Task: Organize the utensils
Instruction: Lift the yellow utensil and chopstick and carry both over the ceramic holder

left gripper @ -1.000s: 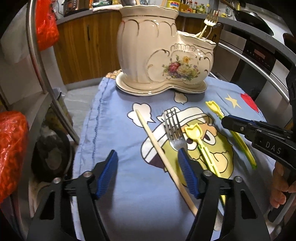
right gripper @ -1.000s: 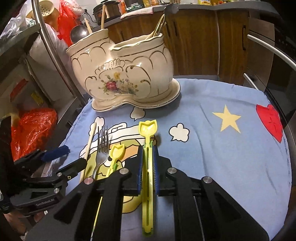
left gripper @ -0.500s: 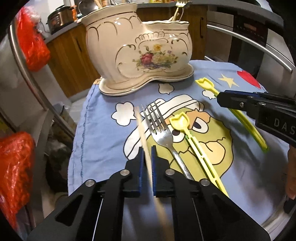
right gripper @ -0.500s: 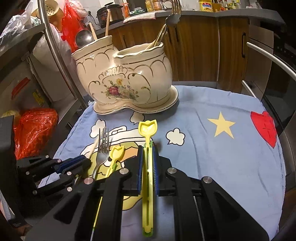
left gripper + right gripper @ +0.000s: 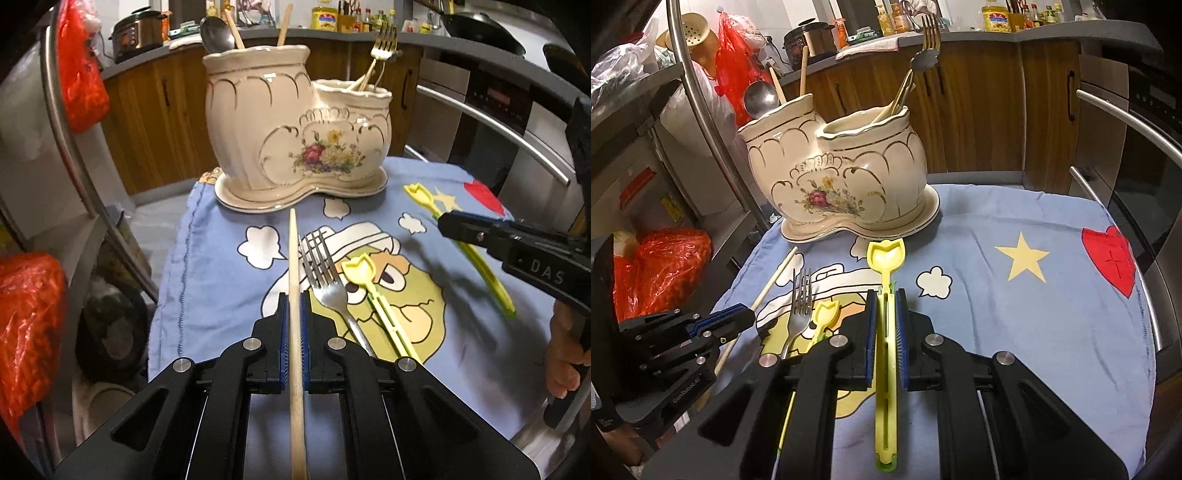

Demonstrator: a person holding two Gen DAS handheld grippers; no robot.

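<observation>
My left gripper (image 5: pixel 293 299) is shut on a wooden chopstick (image 5: pixel 293 258) that points toward the cream ceramic utensil holder (image 5: pixel 295 125). My right gripper (image 5: pixel 886 295) is shut on a yellow plastic tulip-tipped utensil (image 5: pixel 886 258), held just above the cloth. A metal fork (image 5: pixel 325 273) and a second yellow utensil (image 5: pixel 373 295) lie on the blue cartoon cloth (image 5: pixel 221 266) between the grippers. The holder (image 5: pixel 846 173) has two compartments: the taller holds a ladle and wooden sticks, the lower a gold fork. The right gripper also shows in the left wrist view (image 5: pixel 448 223).
Curved metal rails (image 5: pixel 1126 122) ring the small table. Red plastic bags (image 5: pixel 26 317) hang and sit at the left. Wooden cabinets and a counter with bottles stand behind. A dark oven front (image 5: pixel 498 96) is at the right.
My left gripper closed on the chopstick and lifted it, swinging it to point at the holder. My right gripper, still shut on the yellow utensil, rose slightly.
</observation>
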